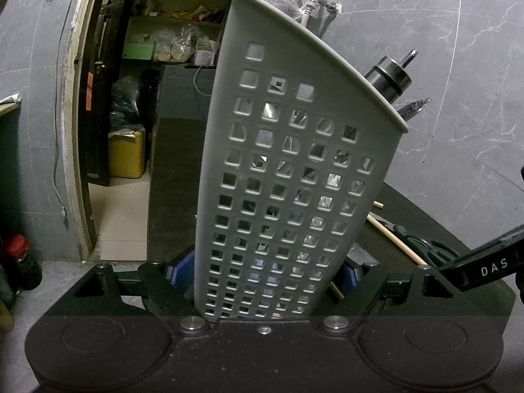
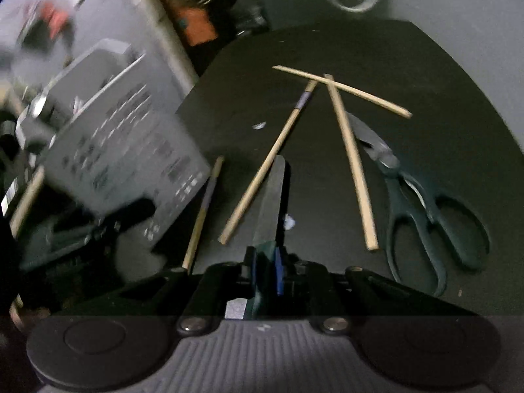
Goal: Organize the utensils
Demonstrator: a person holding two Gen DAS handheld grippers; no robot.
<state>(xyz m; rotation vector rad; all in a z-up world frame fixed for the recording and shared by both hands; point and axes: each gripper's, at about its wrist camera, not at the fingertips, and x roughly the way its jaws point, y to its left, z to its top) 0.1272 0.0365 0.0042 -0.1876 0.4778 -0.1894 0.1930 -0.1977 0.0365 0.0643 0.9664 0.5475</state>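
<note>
Gripping the grey utensil holder [image 1: 288, 170], left tongs [image 1: 262, 275] clamp its base; right tongs [image 2: 267, 271] pinch a knife [image 2: 271, 203] beside chopsticks [image 2: 262, 177] and scissors [image 2: 422, 209].

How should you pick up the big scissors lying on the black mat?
Grab the scissors at the narrow neck where the blades meet the handles, coming straight down from above. They lie flat on the mat, so there's no way underneath, and the handle loops are too wide. A chopstick lies close on the left, so keep the fingers off it.
</note>
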